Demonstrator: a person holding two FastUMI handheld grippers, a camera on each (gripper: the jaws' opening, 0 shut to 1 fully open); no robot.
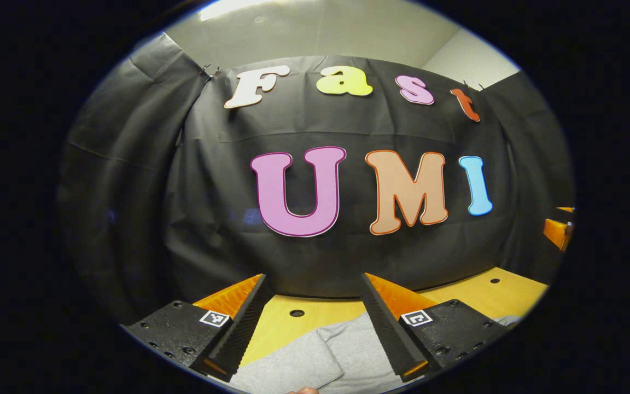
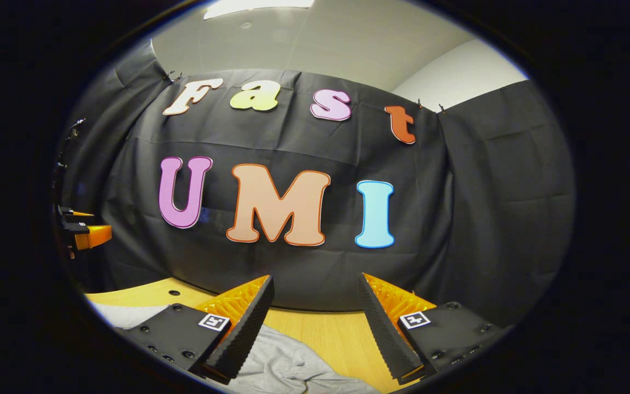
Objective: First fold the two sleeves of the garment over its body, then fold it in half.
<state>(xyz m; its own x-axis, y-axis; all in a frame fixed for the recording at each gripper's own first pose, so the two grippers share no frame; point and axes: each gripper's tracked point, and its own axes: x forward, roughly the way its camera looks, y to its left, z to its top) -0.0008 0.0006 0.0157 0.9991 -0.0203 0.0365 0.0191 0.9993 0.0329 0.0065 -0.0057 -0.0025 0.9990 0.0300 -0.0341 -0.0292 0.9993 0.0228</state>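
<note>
A: Where's the garment (image 1: 315, 358)?
B: Flat on the wooden table (image 1: 479, 298), grey, low down between and beneath the left gripper (image 1: 315, 328)'s fingers, not touched by them.
A: And the right gripper (image 2: 315, 328)?
B: In the right gripper view the cloth lies under its left finger. Both grippers hang spread wide, gripping nothing.

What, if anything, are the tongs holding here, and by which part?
Nothing. The left tongs and right tongs both stand open above the grey garment on the wooden table, with no cloth between their fingers.
</note>
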